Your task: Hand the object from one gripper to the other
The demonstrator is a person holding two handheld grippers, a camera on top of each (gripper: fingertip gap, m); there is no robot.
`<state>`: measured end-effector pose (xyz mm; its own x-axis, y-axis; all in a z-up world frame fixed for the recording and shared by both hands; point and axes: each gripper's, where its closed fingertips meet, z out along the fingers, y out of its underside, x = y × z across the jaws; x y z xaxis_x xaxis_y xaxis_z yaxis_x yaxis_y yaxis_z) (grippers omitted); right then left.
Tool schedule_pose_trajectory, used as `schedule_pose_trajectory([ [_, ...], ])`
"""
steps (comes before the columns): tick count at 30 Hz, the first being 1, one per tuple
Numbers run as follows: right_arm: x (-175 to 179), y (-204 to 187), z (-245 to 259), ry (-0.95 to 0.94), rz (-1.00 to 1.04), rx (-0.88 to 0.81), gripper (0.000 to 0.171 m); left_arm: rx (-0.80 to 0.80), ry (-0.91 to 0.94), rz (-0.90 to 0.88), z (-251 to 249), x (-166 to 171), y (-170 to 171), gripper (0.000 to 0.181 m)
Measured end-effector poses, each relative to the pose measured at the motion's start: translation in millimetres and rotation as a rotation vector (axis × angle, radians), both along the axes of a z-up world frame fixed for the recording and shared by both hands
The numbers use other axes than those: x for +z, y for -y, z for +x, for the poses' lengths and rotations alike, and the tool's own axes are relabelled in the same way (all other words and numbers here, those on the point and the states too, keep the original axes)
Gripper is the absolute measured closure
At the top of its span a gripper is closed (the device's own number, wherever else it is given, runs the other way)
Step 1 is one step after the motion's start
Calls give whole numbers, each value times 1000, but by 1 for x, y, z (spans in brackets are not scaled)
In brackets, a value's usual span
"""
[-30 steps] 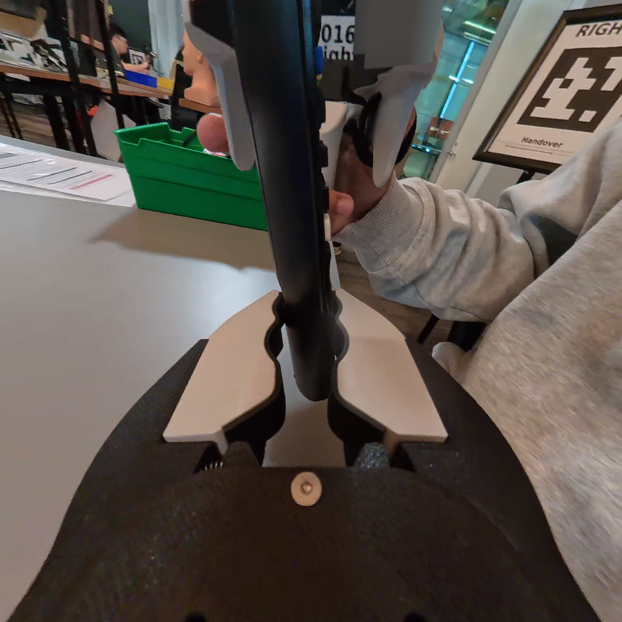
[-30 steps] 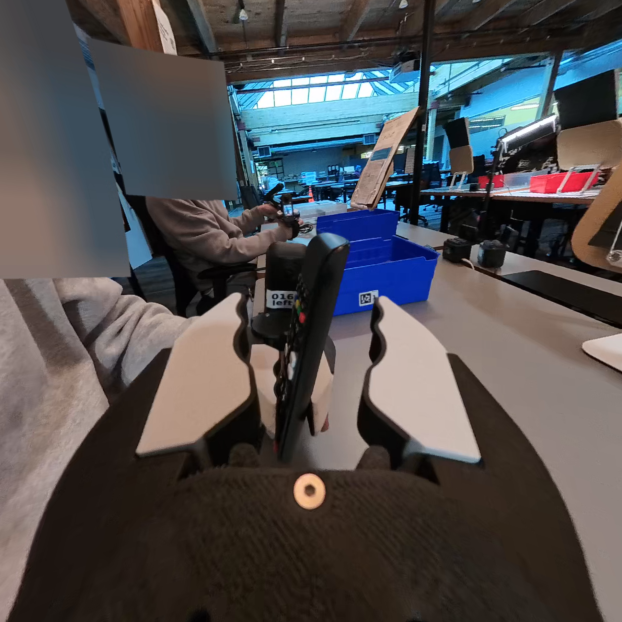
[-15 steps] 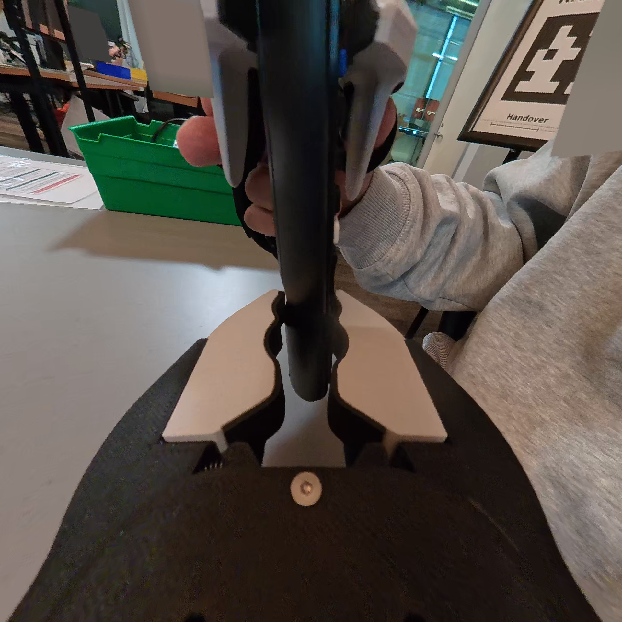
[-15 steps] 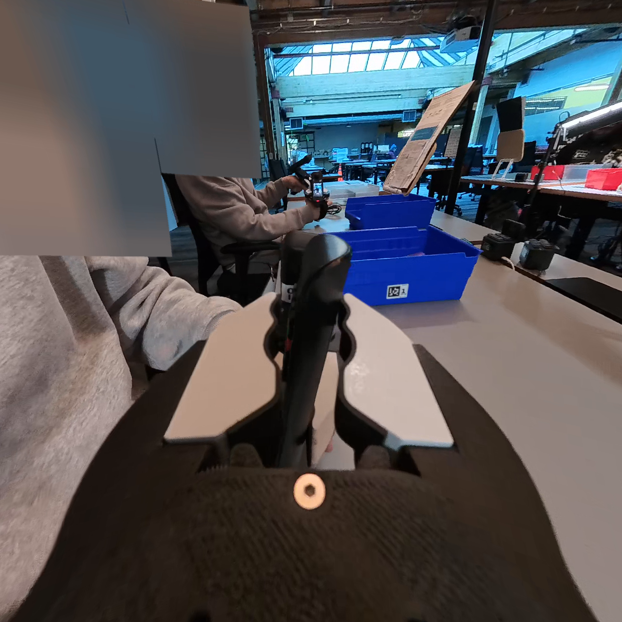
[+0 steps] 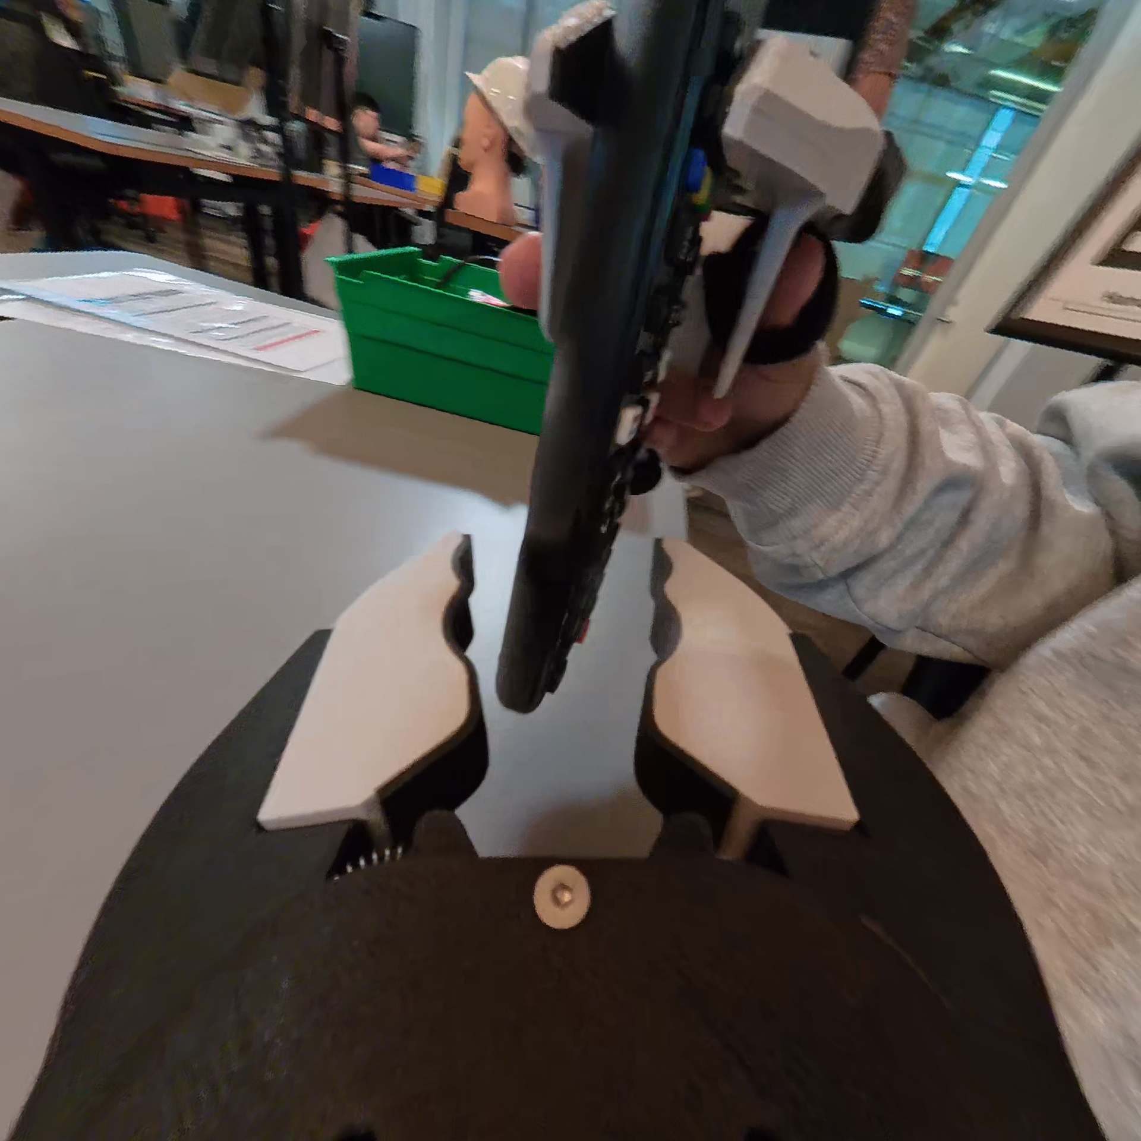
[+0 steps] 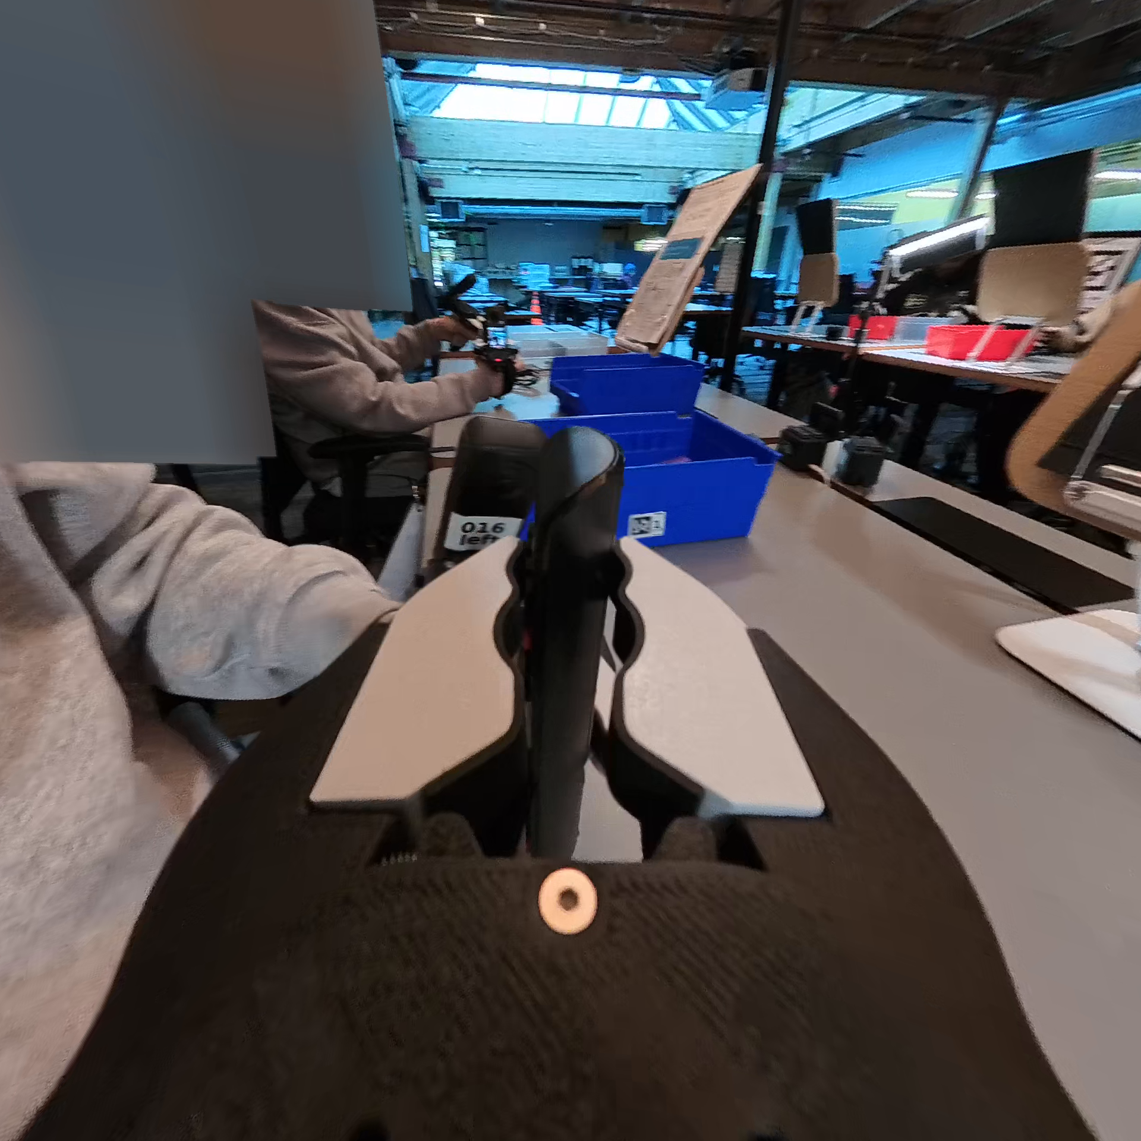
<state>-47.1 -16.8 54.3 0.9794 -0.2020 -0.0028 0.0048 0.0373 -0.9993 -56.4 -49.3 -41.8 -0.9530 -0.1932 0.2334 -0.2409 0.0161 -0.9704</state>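
The object is a long black remote control [image 5: 574, 432] with small coloured buttons. In the left wrist view my left gripper [image 5: 560, 555] is open, and the remote's lower end hangs between its white fingers without touching them. Above it the right gripper [image 5: 654, 204] clamps the remote's upper part, held by a hand in a grey sleeve. In the right wrist view my right gripper [image 6: 568, 555] is shut on the remote [image 6: 571, 586], which stands up between the fingers. The left gripper's black body [image 6: 488, 494] shows just behind it.
A green bin [image 5: 432, 333] stands on the grey table [image 5: 185, 494], with papers [image 5: 185, 309] to its left. Two blue bins [image 6: 679, 481] stand on the table [image 6: 895, 648] ahead of the right gripper. A seated person in grey [image 6: 346, 383] works beyond. A white stand base [image 6: 1080, 654] is at right. There is about 10 cm between the tips of the two grippers.
My left gripper has opened and let go of the remote. The right gripper, which closed on it half a second ago, now holds it alone and has tilted it slightly.
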Motion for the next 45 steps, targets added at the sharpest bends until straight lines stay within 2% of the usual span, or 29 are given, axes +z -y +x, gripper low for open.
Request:
schedule_pose_trajectory([
  [2,1,5,11,-5,0,-83,146,141,8,11,18,-1,-7,112],
  [4,3,8,22,-21,15,-172,145,302,37,43,35,-2,-17,111],
  [5,4,10,27,-31,25,-217,145,357,63,75,39,-3,-22,115],
  [6,4,11,32,-39,31,-268,145,420,86,121,42,-5,-27,129],
  [7,4,11,37,-45,29,-317,146,477,122,154,45,-5,-30,134],
  [9,4,10,41,-58,20,-380,145,527,203,196,43,-2,-30,129],
  [11,4,7,44,-69,9,-436,145,550,250,238,41,-3,-26,114],
  [15,1,0,45,-99,-25,-513,145,565,266,257,37,-7,-18,98],
  [21,-1,-8,45,-89,-34,-669,145,581,223,221,39,-6,-20,98],
  [28,-4,-20,38,-110,-48,-672,145,532,221,166,37,-1,-19,107],
  [32,-5,-21,37,-138,-38,-660,145,523,227,146,36,3,-21,131],
  [39,0,-23,31,-108,-47,-630,145,499,212,112,35,7,-20,132],
  [41,5,-24,29,-83,-46,-602,135,488,201,114,34,5,-18,132],
  [44,22,-20,23,-3,-31,-510,93,463,166,100,33,3,-16,132],
  [45,34,-12,23,19,10,-500,92,452,154,93,33,2,-16,132],
])
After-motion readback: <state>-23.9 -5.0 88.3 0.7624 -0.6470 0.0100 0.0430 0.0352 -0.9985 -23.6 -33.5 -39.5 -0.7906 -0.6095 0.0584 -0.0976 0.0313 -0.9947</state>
